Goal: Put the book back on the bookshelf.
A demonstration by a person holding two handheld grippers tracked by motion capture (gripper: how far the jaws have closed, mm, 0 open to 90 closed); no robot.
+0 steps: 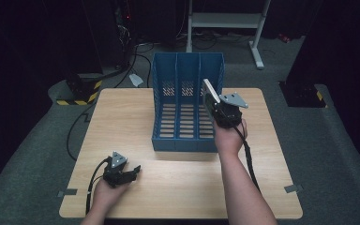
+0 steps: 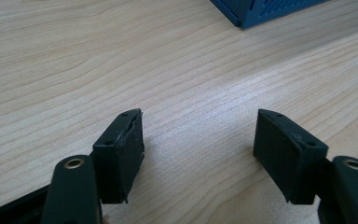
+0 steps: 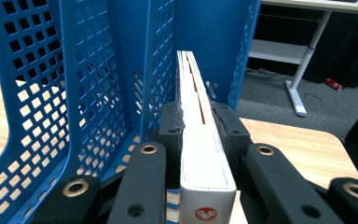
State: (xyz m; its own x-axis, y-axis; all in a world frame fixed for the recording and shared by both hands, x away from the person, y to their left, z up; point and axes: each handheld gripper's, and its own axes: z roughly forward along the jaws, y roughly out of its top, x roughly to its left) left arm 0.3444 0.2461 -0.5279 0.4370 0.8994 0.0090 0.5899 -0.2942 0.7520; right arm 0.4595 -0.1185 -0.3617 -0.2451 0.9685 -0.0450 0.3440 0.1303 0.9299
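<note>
1. Fingers of the right gripper (image 3: pixel 200 135) are closed on a thin white book (image 3: pixel 200 140), one black pad pressed flat on each cover, with the spine edge and its small red mark nearest that gripper's camera
2. Seen from the right gripper view, the book stands on edge, its long axis running straight away from the gripper toward the back wall of the blue file rack (image 3: pixel 84 84)
3. From the high view the book (image 1: pixel 209 93) tilts up and away from the right gripper (image 1: pixel 218 110), its far end raised above the rack's right-hand compartment, close to the rack's (image 1: pixel 187 75) outer right wall; whether it touches that wall I cannot tell
4. Right hand (image 1: pixel 229 136) grips the tool from behind, the forearm stretched forward across the desk (image 1: pixel 122 117) along the rack's right side, with the grey plate on top and the cable trailing back along the arm
5. Fingers of the left gripper (image 2: pixel 198 140) stand wide apart with nothing between them, bare wood showing in the gap
6. Left hand (image 1: pixel 107 190) rests low at the near left of the desk, well apart from the rack, its gripper (image 1: pixel 133 171) lying almost level and pointing to the right across the desk
7. In the left gripper view a blue corner of the rack (image 2: pixel 261 11) shows at the top, beyond the wood grain
</note>
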